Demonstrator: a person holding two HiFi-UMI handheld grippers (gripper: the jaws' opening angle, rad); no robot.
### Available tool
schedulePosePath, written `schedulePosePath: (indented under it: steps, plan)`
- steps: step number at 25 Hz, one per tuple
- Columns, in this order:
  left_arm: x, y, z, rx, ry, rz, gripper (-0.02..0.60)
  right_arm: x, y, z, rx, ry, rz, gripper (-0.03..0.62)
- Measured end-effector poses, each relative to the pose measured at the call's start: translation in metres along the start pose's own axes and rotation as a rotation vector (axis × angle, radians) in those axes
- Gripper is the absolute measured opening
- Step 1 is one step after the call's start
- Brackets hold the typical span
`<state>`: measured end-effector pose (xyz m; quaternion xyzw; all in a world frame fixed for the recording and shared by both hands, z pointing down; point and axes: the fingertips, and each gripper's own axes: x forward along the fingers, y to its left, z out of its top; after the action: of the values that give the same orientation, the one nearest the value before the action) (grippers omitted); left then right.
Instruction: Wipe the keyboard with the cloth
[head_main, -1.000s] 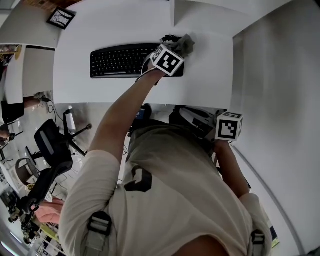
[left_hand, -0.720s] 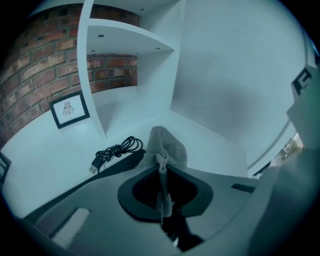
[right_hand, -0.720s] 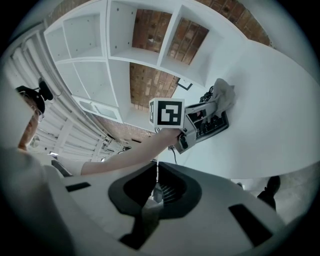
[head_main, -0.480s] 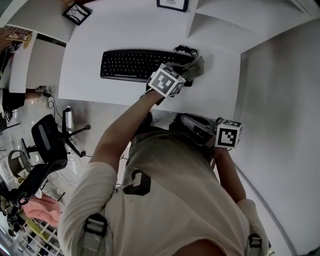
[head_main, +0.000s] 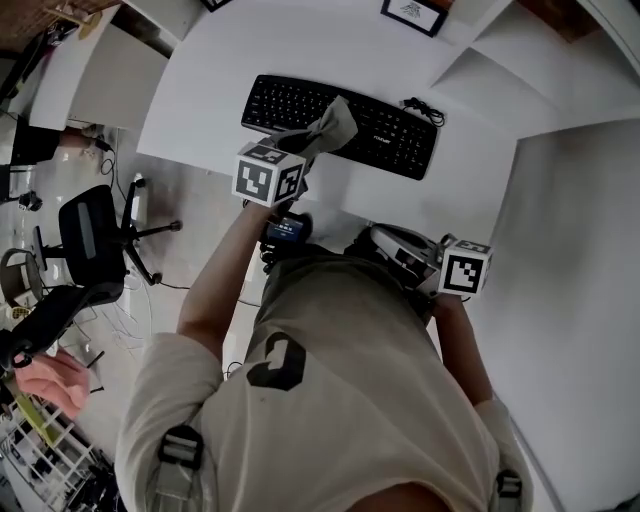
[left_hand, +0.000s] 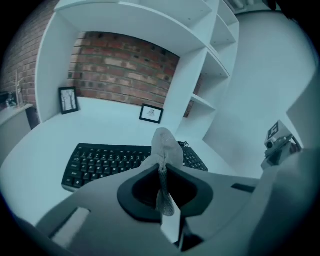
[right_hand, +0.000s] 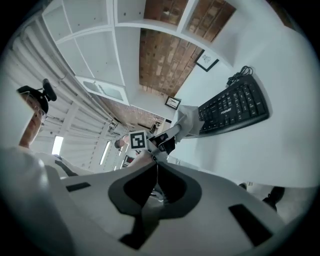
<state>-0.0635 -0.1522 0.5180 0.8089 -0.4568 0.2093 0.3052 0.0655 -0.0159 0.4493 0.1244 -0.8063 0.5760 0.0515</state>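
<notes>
The left gripper (left_hand: 162, 169) has its jaws pressed tight on the grey cloth (left_hand: 164, 144), pinching it in a thin fold: a bunched lump stands up past the tips and a short tail hangs down behind them. In the head view the cloth reaches over the near edge of the black keyboard (head_main: 392, 131), about at its middle, and covers some keys there; whether it presses on them cannot be told. The keyboard lies flat on the white desk (head_main: 300, 50), with a coiled black cable (head_main: 424, 106) just beside its far right corner and a small framed picture (left_hand: 151, 113) standing behind it. The right gripper (right_hand: 156, 165) has its jaws together with nothing between them, and hangs well apart from the keyboard, off its near right side, close to the person's body
</notes>
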Motion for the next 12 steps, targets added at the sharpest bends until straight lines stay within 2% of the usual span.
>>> schedulePosePath:
  steps: [6, 12]
  plan:
    - [-0.053, 0.029, -0.009, -0.047, -0.085, 0.011, 0.023, 0.042, 0.022, -0.009, -0.085, 0.059, -0.009, 0.006]
    - [-0.105, 0.052, -0.021, -0.131, -0.153, -0.041, 0.023, 0.076, 0.048, -0.009, -0.167, 0.011, -0.01, 0.006]
